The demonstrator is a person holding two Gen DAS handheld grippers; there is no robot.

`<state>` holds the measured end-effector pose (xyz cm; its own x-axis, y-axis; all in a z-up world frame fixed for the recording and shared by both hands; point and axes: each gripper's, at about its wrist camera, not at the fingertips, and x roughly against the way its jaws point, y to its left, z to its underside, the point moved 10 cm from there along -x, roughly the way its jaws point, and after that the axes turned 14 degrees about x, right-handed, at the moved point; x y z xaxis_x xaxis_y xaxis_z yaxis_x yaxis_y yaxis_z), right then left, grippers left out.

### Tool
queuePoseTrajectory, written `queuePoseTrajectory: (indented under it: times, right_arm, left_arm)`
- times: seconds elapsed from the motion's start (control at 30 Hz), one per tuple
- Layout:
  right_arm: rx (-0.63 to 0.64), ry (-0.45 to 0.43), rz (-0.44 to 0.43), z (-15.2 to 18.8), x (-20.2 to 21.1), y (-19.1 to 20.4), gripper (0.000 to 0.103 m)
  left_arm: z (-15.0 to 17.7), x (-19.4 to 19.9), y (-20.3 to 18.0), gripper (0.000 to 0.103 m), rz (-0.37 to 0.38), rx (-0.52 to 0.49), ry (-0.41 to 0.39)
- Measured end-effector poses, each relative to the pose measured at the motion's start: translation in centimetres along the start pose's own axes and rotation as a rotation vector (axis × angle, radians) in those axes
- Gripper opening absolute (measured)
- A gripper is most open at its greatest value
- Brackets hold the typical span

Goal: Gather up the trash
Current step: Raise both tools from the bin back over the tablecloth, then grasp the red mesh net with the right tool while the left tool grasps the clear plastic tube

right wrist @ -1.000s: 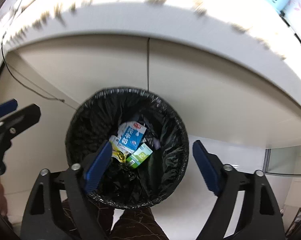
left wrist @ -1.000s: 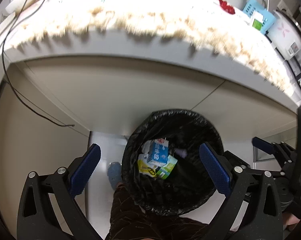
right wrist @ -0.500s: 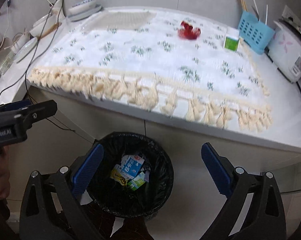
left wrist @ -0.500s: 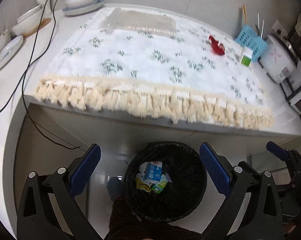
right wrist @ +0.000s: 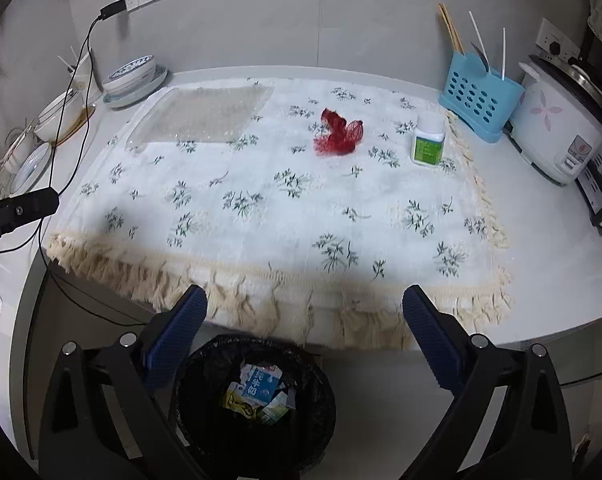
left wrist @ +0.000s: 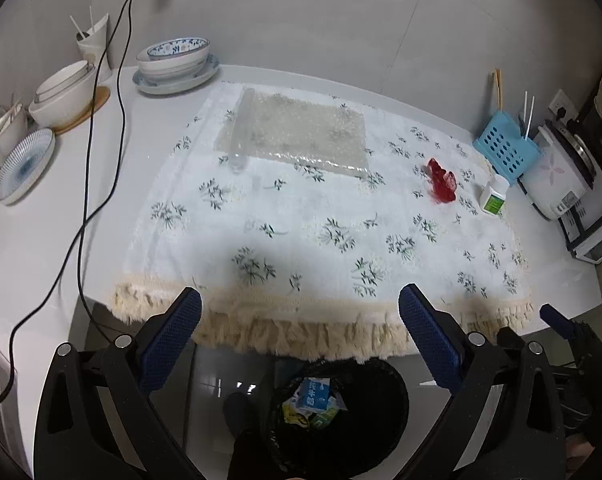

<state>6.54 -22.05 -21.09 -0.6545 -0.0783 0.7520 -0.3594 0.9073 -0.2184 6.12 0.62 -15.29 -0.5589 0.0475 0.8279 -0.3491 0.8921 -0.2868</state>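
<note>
A: What's on the left?
B: Bowls point(left wrist: 173, 58) and plates by the wall, with a black cable point(left wrist: 101, 152) trailing across the counter point(left wrist: 41, 232).

A: And the middle?
B: A flowered cloth point(right wrist: 285, 200) with a bubble-wrap sheet point(right wrist: 203, 114) on it, then a red wrapper point(right wrist: 339, 132), and a white bottle point(right wrist: 428, 140) just right of that. Below the fringe, the bin point(right wrist: 309, 432) holds cartons point(right wrist: 257, 390).

A: The grippers?
B: The left gripper point(left wrist: 301, 338) and right gripper point(right wrist: 304, 336) both stand spread wide, nothing between the pads, above the bin.

A: Far right?
B: A blue basket point(right wrist: 477, 104) and a rice cooker point(right wrist: 561, 128).
</note>
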Motion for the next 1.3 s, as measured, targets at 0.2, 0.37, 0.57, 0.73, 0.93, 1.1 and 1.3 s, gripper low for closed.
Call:
queuePoseTrajectory:
  times: [0.2,0.37,0.57,0.73,0.93,1.1,1.3]
  right_arm:
    - [-0.022,-0.010,0.031,-4.6,-1.7,-1.8,0.094]
    - [-0.072,0.016,0.013,-8.2,-4.2,-3.6,0.094]
    - [-0.182,0.092,-0.023,-11.2,-8.8,-6.2,0.092]
    - [-0.234,0.167,-0.070,-12.5,-13.2,-7.2,0.088]
    - [-0.236,0.248,-0.036,-12.6,-17.2,-8.5,0.083]
    - [-0.266,0.299,-0.041,-12.3,-19.4,-9.6,0.080]
    - [-0.285,0.335,-0.048,-12.4,-21.2,-10.1,0.067]
  left_arm:
    - [-4.9,-2.9,0.7,0.096,-0.013,-0.007,0.011]
    - [-8.6,-6.1,0.8,0.097,-0.023,-0.021,0.046]
    - [-13.0,-10.2,1.2,0.097,-0.036,-0.027,0.068]
    - [-15.7,-14.0,1.9,0.097,-0.060,0.000,0.119]
    - [-17.7,-17.2,2.0,0.096,-0.093,-0.023,0.152]
    - [-17.8,-19.9,2.4,0.091,-0.124,-0.026,0.197]
    - [-18.0,-21.5,2.8,0.079,-0.156,-0.015,0.223]
